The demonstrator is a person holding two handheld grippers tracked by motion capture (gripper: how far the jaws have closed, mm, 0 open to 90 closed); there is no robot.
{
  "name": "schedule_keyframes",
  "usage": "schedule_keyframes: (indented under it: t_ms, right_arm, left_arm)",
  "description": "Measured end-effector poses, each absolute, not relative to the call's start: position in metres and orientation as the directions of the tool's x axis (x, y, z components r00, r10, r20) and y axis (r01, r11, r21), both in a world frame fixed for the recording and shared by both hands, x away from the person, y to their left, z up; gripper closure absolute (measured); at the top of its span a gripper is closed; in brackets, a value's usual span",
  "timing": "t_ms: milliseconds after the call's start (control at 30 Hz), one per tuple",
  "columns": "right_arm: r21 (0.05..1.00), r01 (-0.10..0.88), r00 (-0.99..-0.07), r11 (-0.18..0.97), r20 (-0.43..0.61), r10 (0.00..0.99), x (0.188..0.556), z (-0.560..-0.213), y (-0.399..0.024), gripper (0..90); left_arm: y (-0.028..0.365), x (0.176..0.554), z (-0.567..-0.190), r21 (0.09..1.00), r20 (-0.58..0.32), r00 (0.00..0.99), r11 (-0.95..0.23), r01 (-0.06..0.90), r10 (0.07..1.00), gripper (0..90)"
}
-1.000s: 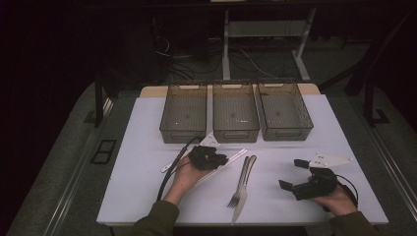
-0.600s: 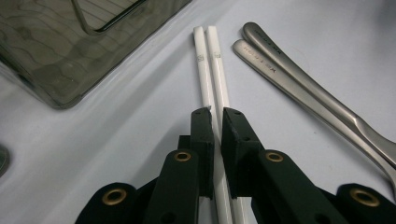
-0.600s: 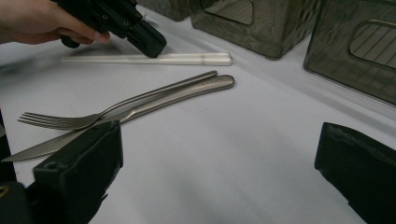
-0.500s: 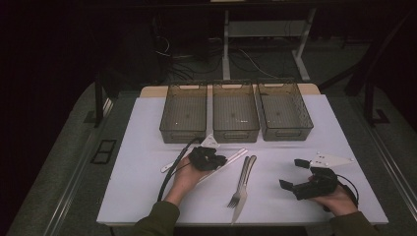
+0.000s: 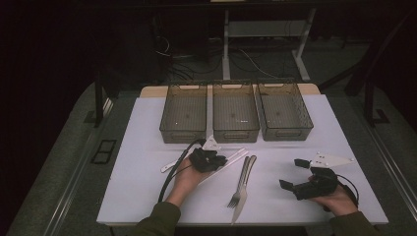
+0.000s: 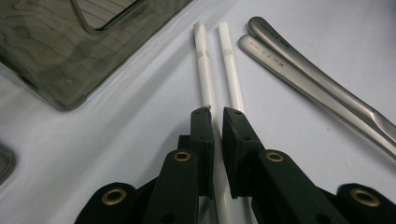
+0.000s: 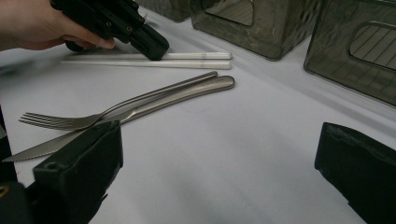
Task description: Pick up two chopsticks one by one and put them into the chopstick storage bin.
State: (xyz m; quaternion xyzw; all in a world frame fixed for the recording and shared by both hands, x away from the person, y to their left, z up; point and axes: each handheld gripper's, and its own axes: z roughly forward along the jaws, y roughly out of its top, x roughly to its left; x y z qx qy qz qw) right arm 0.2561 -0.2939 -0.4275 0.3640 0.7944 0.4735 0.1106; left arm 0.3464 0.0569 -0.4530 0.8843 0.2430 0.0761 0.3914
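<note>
Dark room, white worktop (image 5: 147, 196). Left gripper (image 6: 217, 122) fingers clenched on white chopsticks (image 6: 226, 51): light, stiff, slick; grip mid-length, both together. Right gripper (image 7: 219, 154) fingers released, idle.

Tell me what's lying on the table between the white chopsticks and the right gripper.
A fork and a knife lie side by side between the white chopsticks and the right gripper, seen in the high view.

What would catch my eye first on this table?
Probably the three smoky see-through bins lined up at the far side of the white table. Nearer, the left gripper is pinched on one of two white chopsticks, beside a fork and knife, while the right gripper waits open.
</note>
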Motion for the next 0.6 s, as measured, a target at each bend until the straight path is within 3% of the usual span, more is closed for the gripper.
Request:
schedule_keyframes:
  t_ms: [267, 600]
  right_arm:
    - [0.834, 0.471, -0.713, 0.289, 0.167, 0.682, 0.2565, -0.4278, -0.2936, 1.1]
    - [0.835, 0.471, -0.715, 0.286, 0.171, 0.678, 0.2562, -0.4271, -0.2940, 1.1]
  left_arm:
    - [0.0558, 0.3443, -0.4536, 0.729, -0.031, 0.871, -0.585, 0.354, 0.490, 83.7]
    - [0.0551, 0.3454, -0.4511, 0.719, -0.066, 0.856, -0.570, 0.397, 0.513, 84.1]
